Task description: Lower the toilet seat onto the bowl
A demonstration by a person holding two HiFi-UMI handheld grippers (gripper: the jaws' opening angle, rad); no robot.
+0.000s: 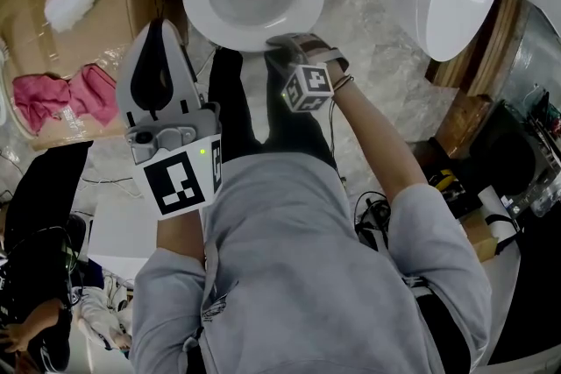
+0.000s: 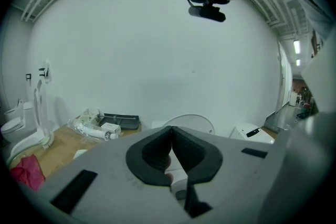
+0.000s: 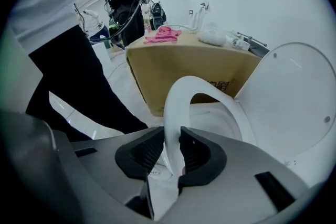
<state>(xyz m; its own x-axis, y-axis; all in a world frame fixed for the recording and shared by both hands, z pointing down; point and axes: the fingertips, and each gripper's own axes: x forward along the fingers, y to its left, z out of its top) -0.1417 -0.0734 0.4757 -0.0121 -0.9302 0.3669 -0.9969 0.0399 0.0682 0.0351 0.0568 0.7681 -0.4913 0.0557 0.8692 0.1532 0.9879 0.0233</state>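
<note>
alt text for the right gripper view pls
The right gripper has its two dark jaws closed on the rim of a white toilet seat, whose ring curves away from the camera. The raised lid stands at right; behind is a cardboard box with a pink cloth on top, and dark trouser legs at left.

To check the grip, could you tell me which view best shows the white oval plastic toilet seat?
The right gripper view: the white oval plastic toilet seat runs between the right gripper's jaws. The head view shows it from above; the left gripper view doesn't clearly show it.
</note>
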